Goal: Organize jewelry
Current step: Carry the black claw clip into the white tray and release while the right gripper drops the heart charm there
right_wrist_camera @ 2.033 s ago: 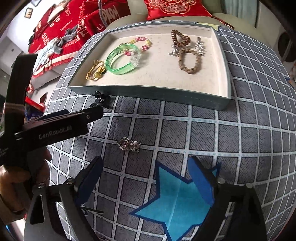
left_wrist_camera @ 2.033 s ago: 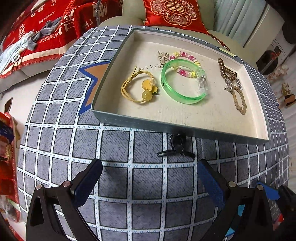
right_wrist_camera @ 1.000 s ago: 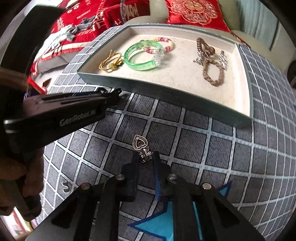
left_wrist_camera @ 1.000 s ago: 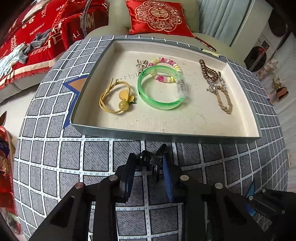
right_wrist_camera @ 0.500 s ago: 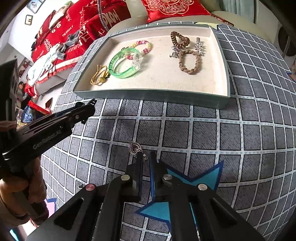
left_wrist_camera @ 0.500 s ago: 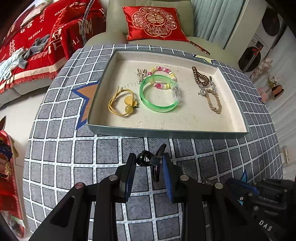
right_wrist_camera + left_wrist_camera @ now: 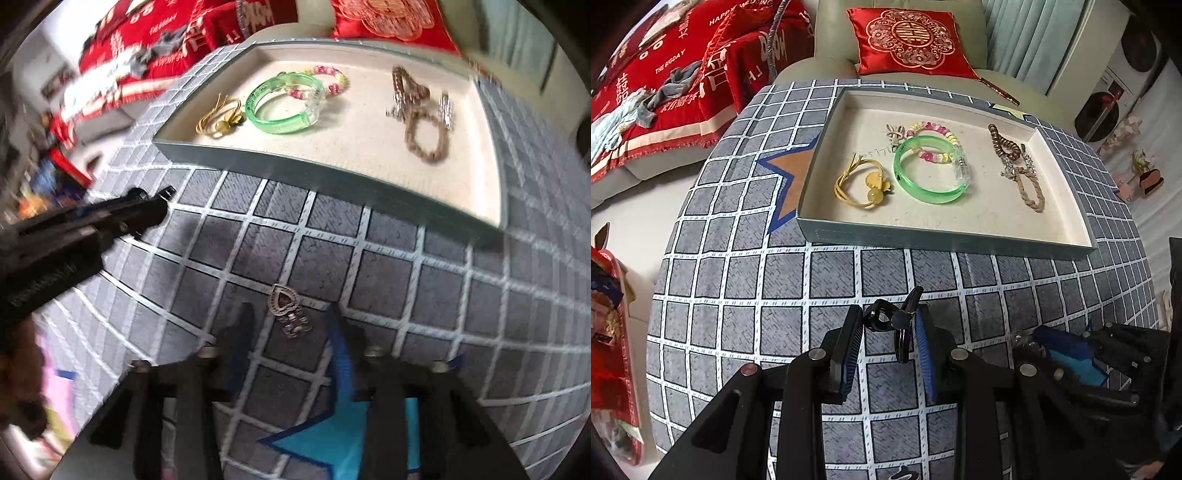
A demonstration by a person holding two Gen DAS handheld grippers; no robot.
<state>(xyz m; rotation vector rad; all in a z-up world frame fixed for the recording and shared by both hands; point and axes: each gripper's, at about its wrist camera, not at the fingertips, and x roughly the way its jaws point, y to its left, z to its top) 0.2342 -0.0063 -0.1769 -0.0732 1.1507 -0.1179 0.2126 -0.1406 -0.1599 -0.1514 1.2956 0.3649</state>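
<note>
A black hair clip (image 7: pixel 903 332) hangs above the checked cloth, and my left gripper (image 7: pixel 889 311) is shut on it. Beyond it lies the grey tray (image 7: pixel 942 242) with a green bangle (image 7: pixel 923 192), a yellow hair tie (image 7: pixel 862 182), a beaded bracelet (image 7: pixel 934 129) and a brown rope bracelet (image 7: pixel 1030 192). In the blurred right wrist view, a silver heart pendant (image 7: pixel 286 306) lies on the cloth. My right gripper (image 7: pixel 291 319) is opening around it, its pads clear of it. The left gripper (image 7: pixel 147 208) reaches in from the left, in front of the tray (image 7: pixel 295 170).
A sofa with a red cushion (image 7: pixel 912 37) and red blankets (image 7: pixel 683 74) stands behind the table. An orange star patch (image 7: pixel 796 173) lies left of the tray and a blue one (image 7: pixel 332 435) under my right gripper. A hand (image 7: pixel 18 369) holds the left gripper.
My left gripper has lifted the black clip off the cloth. My right gripper held the pendant and raised it, then came down; its jaws now stand apart with the pendant on the cloth.
</note>
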